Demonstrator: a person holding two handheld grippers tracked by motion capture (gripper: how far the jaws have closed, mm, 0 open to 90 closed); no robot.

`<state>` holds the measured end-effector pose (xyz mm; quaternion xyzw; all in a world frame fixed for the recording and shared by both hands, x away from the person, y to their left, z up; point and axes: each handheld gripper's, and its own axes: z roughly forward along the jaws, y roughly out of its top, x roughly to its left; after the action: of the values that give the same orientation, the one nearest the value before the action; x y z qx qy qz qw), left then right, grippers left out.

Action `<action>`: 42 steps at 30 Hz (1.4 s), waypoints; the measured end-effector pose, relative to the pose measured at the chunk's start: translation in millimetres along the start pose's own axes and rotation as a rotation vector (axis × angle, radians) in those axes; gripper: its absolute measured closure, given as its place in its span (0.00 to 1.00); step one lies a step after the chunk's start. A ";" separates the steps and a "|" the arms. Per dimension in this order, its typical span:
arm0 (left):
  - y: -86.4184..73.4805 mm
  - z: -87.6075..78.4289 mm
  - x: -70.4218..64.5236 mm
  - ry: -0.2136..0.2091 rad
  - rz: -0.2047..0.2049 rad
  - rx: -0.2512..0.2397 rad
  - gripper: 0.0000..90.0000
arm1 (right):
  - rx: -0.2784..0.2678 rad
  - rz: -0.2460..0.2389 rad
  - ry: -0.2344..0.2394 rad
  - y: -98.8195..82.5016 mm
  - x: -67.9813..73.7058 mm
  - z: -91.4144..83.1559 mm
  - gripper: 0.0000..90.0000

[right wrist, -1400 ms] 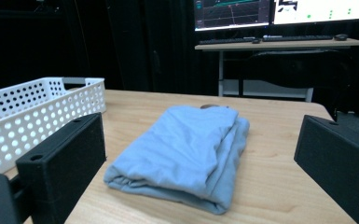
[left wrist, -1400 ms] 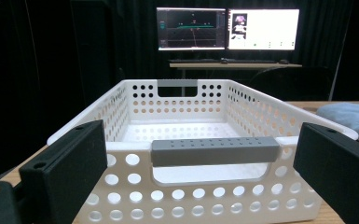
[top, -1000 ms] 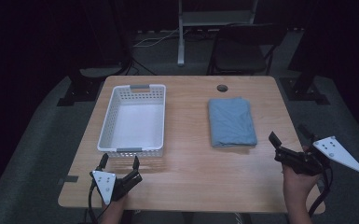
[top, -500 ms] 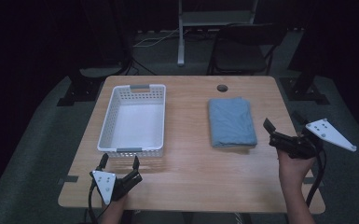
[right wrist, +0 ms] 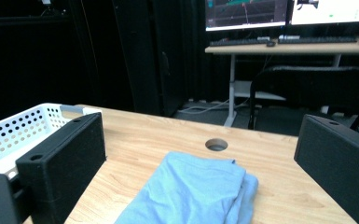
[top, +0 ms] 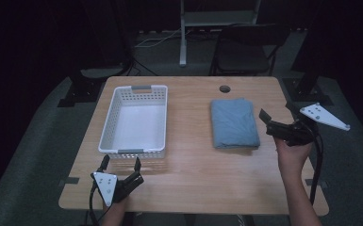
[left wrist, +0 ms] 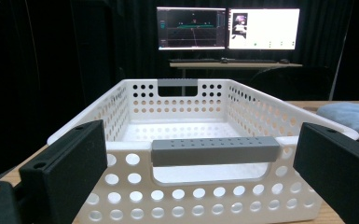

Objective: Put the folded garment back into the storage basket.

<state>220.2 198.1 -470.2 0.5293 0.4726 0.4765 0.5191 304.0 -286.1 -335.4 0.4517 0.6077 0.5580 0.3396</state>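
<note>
Two grippers, both spread wide and holding nothing: the left gripper (top: 120,164) sits just before the one white perforated basket (top: 135,121). The right gripper (top: 274,116) hovers just beside the single folded blue cloth (top: 234,123) on the wooden table (top: 193,174).

Basket (top: 134,121) on the table (top: 193,179), left of the folded cloth (top: 234,123), well apart

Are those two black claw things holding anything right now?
No. The left tool and right tool are both open and empty; the folded blue cloth lies untouched.
</note>
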 end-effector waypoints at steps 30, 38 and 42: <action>0.0 -0.1 -0.2 0.002 -0.002 0.000 0.04 | 0.272 0.060 0.067 3.3 -25.2 69.6 0.04; -0.1 -0.2 -0.2 0.001 -0.001 0.000 0.04 | 0.353 0.048 0.097 4.7 -24.9 89.5 0.04; -0.1 -0.2 -0.2 0.002 -0.001 0.000 0.04 | 0.424 0.056 0.121 0.2 -25.4 102.1 0.04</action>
<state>220.0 197.9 -470.2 0.5286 0.4733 0.4766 0.5190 406.8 -271.8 -352.5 0.4954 0.7179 0.4529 0.1844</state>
